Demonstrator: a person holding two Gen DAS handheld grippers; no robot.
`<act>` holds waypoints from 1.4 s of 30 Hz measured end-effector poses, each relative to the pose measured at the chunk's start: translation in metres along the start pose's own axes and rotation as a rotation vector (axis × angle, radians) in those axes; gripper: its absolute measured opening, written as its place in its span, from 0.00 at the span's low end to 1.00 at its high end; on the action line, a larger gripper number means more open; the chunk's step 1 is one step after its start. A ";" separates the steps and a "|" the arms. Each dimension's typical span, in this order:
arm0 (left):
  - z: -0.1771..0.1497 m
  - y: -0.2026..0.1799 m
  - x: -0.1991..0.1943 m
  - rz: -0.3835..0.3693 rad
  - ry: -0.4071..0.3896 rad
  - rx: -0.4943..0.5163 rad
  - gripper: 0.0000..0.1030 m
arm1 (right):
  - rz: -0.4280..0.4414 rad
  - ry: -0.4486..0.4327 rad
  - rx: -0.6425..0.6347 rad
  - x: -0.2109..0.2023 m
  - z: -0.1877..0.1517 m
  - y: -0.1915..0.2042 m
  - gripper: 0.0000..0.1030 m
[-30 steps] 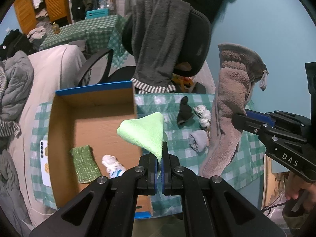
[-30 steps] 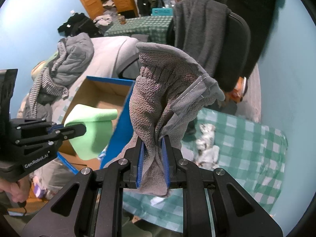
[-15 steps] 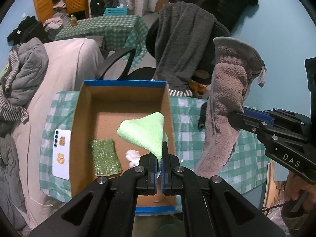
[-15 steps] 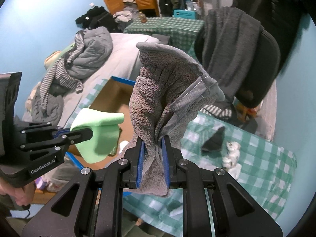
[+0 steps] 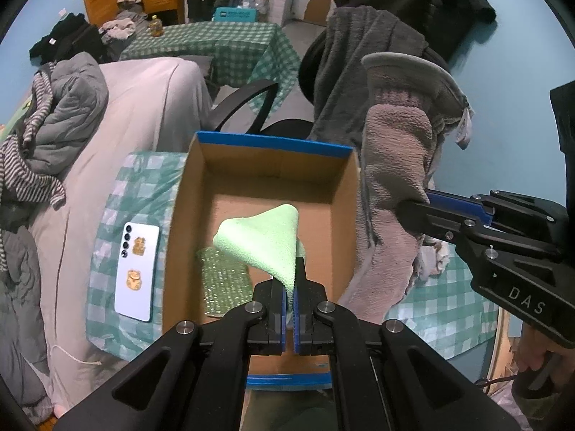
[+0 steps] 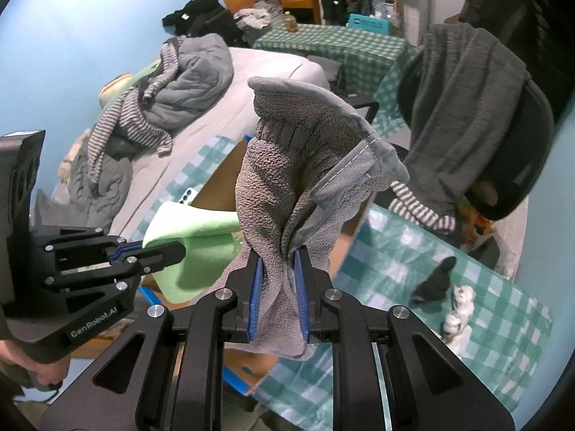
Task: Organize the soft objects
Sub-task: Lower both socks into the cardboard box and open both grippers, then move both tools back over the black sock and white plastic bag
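Note:
My left gripper (image 5: 289, 280) is shut on a light green cloth (image 5: 266, 240) and holds it above the open cardboard box (image 5: 187, 215). A green knitted piece (image 5: 222, 287) lies on the box floor. My right gripper (image 6: 278, 269) is shut on a grey fleece cloth (image 6: 287, 165), held up just right of the box; it shows in the left wrist view (image 5: 391, 179) too. The green cloth also shows in the right wrist view (image 6: 187, 248). A black sock (image 6: 433, 282) and a white sock (image 6: 458, 309) lie on the checked tablecloth (image 6: 503, 323).
A white phone (image 5: 136, 269) lies on the tablecloth left of the box. A chair with grey clothes (image 5: 352, 82) stands behind the table. A bed with a grey jacket (image 5: 54, 115) is to the left.
Both grippers have moved left over the table. The box now sits centred under the green cloth, and the grey cloth hangs at the box's right wall. Both grips are unchanged.

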State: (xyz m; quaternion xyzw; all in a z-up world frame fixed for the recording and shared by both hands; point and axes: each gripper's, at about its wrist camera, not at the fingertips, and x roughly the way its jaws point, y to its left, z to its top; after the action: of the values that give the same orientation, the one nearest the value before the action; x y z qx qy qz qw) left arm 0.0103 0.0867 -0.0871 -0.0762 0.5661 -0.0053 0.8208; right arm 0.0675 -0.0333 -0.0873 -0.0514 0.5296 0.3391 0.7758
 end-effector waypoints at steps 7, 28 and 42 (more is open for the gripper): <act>0.000 0.019 0.016 0.023 0.026 -0.018 0.02 | 0.015 0.037 -0.024 0.025 0.009 0.014 0.15; 0.005 0.032 0.060 0.067 0.127 -0.045 0.12 | 0.011 0.181 -0.024 0.080 0.007 0.016 0.38; -0.001 0.018 0.045 0.071 0.106 -0.056 0.44 | -0.048 0.125 0.011 0.052 0.002 -0.005 0.56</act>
State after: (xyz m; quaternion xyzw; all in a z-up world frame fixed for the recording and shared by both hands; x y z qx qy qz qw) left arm 0.0241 0.1005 -0.1311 -0.0783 0.6110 0.0357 0.7869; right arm 0.0826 -0.0117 -0.1324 -0.0810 0.5773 0.3137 0.7495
